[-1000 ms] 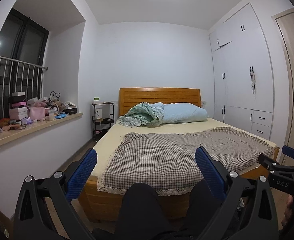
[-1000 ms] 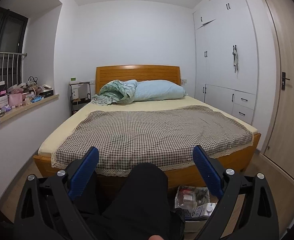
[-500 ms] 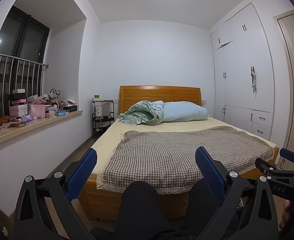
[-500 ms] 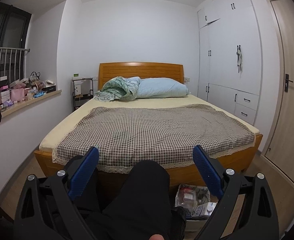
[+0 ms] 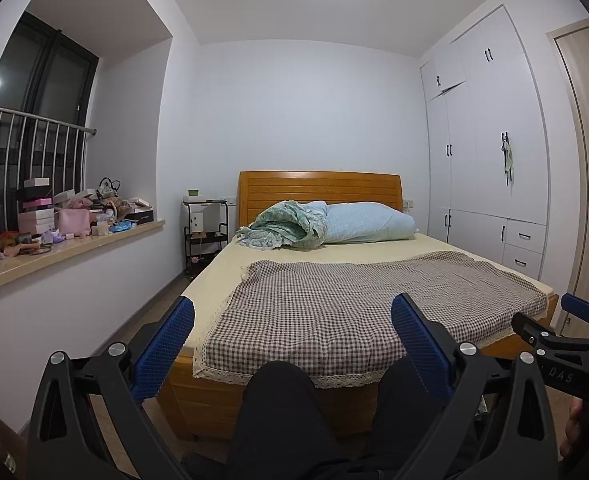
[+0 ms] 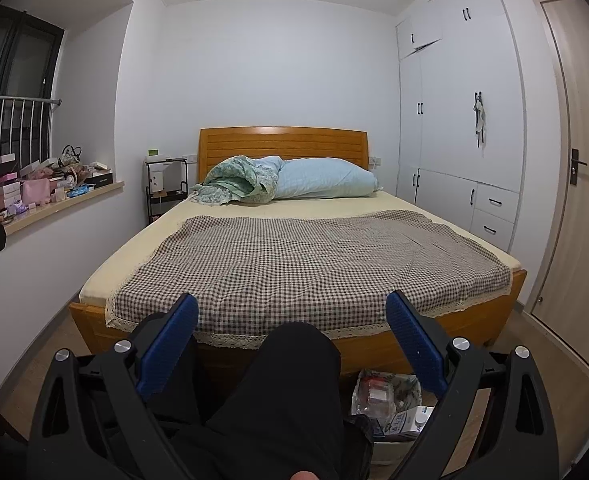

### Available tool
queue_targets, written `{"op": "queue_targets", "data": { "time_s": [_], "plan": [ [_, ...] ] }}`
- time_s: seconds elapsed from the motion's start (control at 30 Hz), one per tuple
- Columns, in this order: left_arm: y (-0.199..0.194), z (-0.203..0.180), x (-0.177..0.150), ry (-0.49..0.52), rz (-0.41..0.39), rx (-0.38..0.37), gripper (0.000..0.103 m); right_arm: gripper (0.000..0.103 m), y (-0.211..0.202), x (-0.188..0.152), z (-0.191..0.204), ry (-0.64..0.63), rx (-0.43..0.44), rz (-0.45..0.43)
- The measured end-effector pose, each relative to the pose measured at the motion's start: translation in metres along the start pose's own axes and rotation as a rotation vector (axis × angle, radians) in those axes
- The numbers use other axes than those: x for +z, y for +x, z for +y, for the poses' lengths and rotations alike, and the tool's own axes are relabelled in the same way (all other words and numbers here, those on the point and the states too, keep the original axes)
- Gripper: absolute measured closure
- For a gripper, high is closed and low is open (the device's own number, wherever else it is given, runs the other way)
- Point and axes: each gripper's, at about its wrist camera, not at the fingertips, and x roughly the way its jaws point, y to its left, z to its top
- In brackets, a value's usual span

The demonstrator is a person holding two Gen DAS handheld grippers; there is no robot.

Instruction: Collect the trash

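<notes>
Both tools, left (image 5: pixel 292 344) and right (image 6: pixel 292 340), gape wide, empty. Trash (image 6: pixel 390 404) looks light, crinkly; pinch an edge.

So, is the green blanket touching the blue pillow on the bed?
Touching. In the right wrist view the green blanket lies bunched against the left end of the blue pillow, overlapping it with no gap.

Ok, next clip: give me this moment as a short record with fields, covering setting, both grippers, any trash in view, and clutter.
setting: bedroom, facing the foot of a wooden bed with a checked blanket
left gripper: open, empty
right gripper: open, empty
trash: wrappers and a carton in a container on the floor by the person's knee
clutter: boxes and bags on the windowsill
task state: nothing picked up yet
</notes>
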Motion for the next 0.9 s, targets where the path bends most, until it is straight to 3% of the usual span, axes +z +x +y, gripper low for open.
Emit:
{"op": "queue_targets", "data": {
  "time_s": [0.9],
  "plan": [
    [0.0007,0.0000,-0.0009,0.000,0.003,-0.002,0.007,0.012,-0.0024,-0.0007,-0.0010,0.010,-0.004,0.003]
  ]
}}
